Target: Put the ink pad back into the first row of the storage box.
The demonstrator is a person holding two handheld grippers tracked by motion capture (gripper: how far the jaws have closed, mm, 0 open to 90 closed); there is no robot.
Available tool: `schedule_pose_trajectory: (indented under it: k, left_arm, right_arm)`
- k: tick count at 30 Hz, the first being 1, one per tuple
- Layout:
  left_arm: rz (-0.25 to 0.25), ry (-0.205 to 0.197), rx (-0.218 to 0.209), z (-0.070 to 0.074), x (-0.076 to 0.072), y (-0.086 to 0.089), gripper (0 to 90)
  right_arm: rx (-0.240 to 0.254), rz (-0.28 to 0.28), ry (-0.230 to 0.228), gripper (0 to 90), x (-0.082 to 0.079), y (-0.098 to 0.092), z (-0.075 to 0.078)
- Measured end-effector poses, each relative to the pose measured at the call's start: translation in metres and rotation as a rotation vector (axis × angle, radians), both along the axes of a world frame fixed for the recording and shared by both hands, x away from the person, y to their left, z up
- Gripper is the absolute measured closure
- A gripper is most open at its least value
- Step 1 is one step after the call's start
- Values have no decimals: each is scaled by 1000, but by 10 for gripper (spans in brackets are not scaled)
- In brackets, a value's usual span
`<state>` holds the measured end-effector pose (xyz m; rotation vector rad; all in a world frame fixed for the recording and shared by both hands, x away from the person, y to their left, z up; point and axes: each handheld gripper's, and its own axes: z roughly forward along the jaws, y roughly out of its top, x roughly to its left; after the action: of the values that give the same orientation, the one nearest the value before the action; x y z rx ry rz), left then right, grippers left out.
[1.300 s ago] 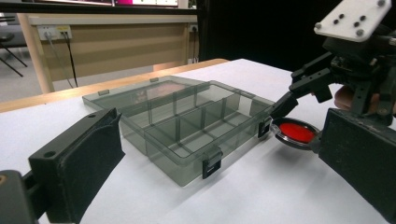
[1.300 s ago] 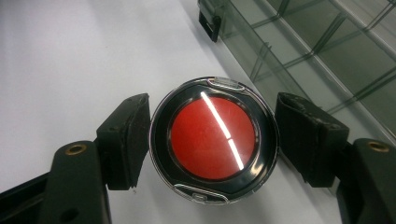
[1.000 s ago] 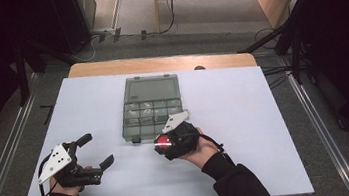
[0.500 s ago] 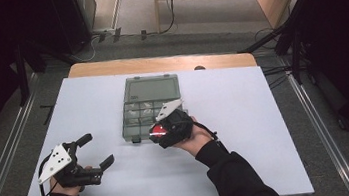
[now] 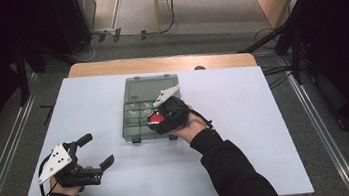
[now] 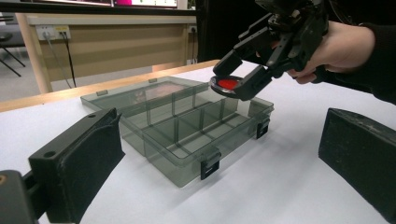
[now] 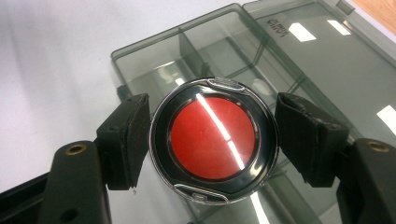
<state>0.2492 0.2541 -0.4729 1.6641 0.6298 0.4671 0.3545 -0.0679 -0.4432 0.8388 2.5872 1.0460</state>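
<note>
A smoky clear compartment box [image 5: 144,106] lies open on the white table, its lid flat behind it; it also appears as the box [image 6: 187,126] and the box [image 7: 261,51]. My right gripper [image 5: 156,118] is shut on a round black case with a red centre, the round case [image 7: 214,138], held level between both pads just above the box's near compartments. The same round case [image 6: 228,85] hangs over the box's right front corner. My left gripper [image 5: 96,150] rests open and empty on the table at the near left, pointing toward the box.
The white table sheet [image 5: 277,130] spreads wide to the right and front of the box. A wooden table edge [image 5: 158,63] runs behind it. Black latches [image 6: 210,164] stick out from the box's front wall. Metal rails flank the table.
My right gripper has carried the round case away from me and to the left, from the table beside the box's front to above its near compartments. The left gripper has stayed put.
</note>
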Motion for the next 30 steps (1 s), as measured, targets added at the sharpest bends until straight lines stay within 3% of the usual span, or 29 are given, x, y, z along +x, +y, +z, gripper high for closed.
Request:
schedule_pose_trajectory:
  k: [11,23,30]
  left_arm:
    - [-2,1,-1,0,0,0,0]
    - [-3,2,-2,0,0,0,0]
    - [-4,4,-3,0,0,0,0]
  right_arm:
    - [-16,-25,14,307,23,1,-1]
    - [-66,-70,37,307,48,5,-5]
    - [-44,-103,63,306,59,5,-10]
